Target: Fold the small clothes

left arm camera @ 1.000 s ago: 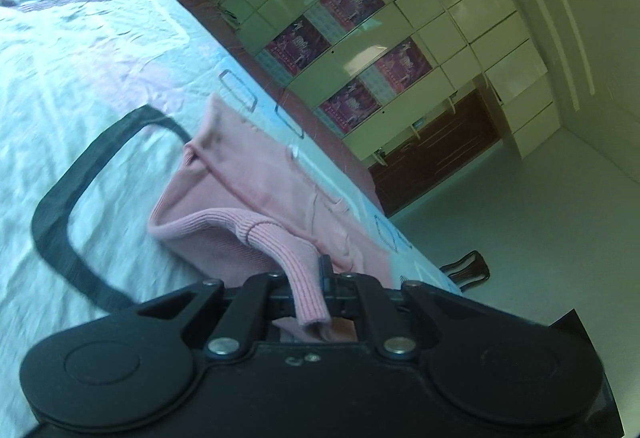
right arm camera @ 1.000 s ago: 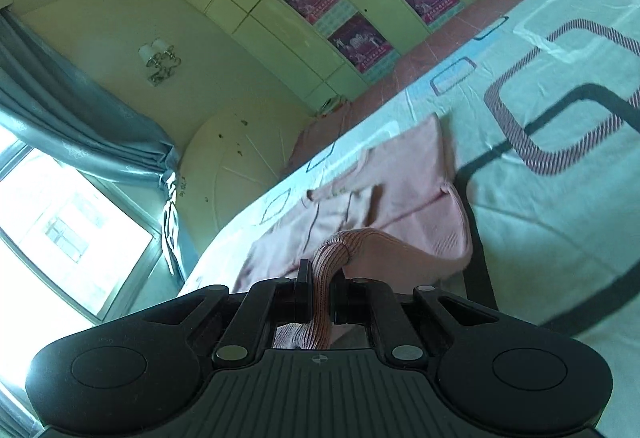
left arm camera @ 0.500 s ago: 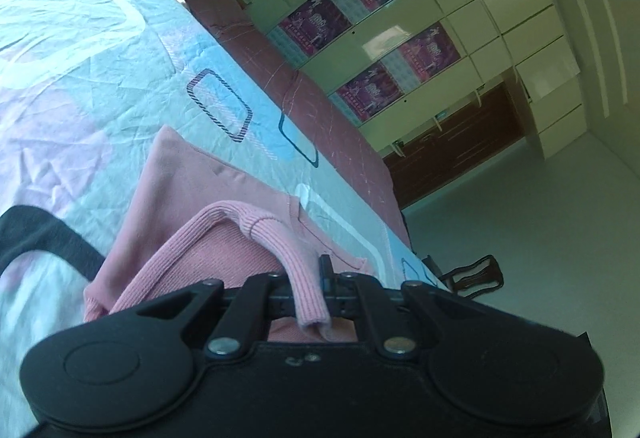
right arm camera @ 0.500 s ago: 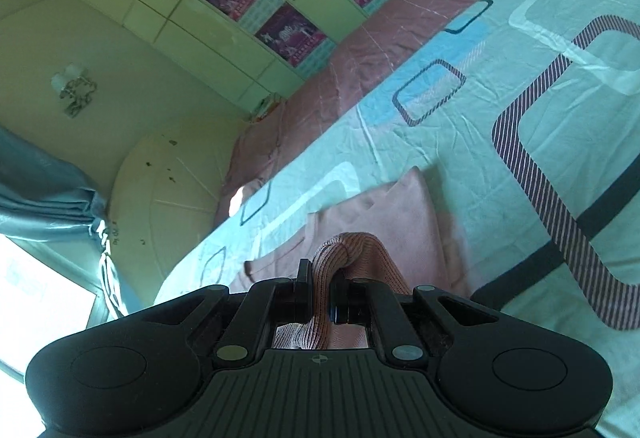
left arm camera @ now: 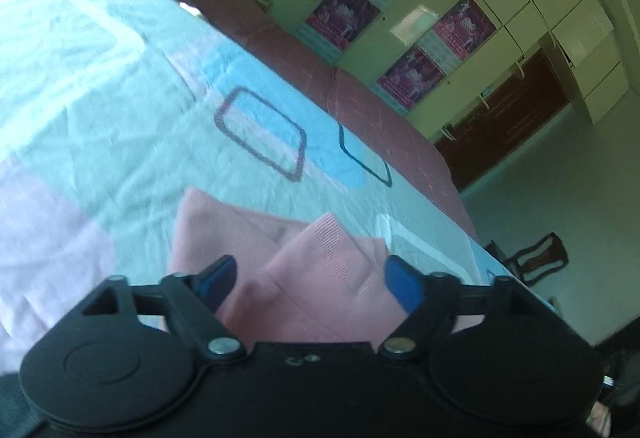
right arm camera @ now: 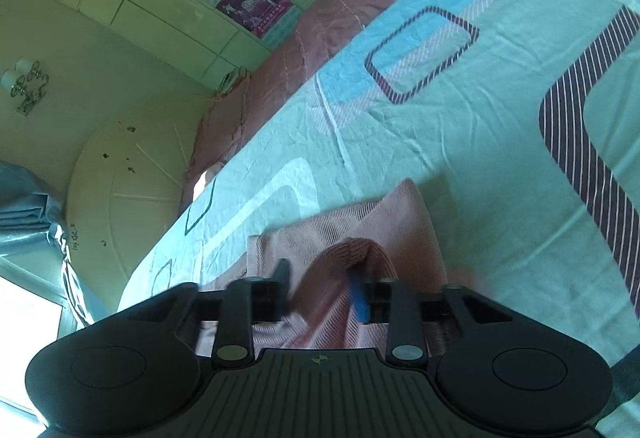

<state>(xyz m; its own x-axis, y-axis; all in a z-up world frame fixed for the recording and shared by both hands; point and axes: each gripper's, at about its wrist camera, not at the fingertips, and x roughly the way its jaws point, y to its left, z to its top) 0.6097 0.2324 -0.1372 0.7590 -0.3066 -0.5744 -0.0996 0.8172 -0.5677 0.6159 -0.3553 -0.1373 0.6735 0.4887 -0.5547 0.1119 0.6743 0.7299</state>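
Observation:
A small pink knit garment (left arm camera: pixel 304 270) lies folded on the patterned bedsheet (left arm camera: pixel 120 110), its ribbed hem lying flat on top. My left gripper (left arm camera: pixel 310 278) is open just above it, its blue-padded fingers wide apart on either side of the hem, holding nothing. In the right wrist view the same pink garment (right arm camera: pixel 400 222) lies under my right gripper (right arm camera: pixel 322 284). That gripper is open, with a hump of ribbed fabric loose between its fingers.
The bed's maroon quilted border (left arm camera: pixel 360 98) runs along the far edge. Beyond it stand white cabinets with purple posters (left arm camera: pixel 400 18) and a brown door (left arm camera: pixel 512 118). A dark chair (left arm camera: pixel 536 258) stands on the floor. A rounded headboard (right arm camera: pixel 120 178) and window curtain (right arm camera: pixel 28 206) are at the left.
Both grippers carried the ribbed hem forward over the garment, then opened and let it go. The hem now lies on the pink fabric.

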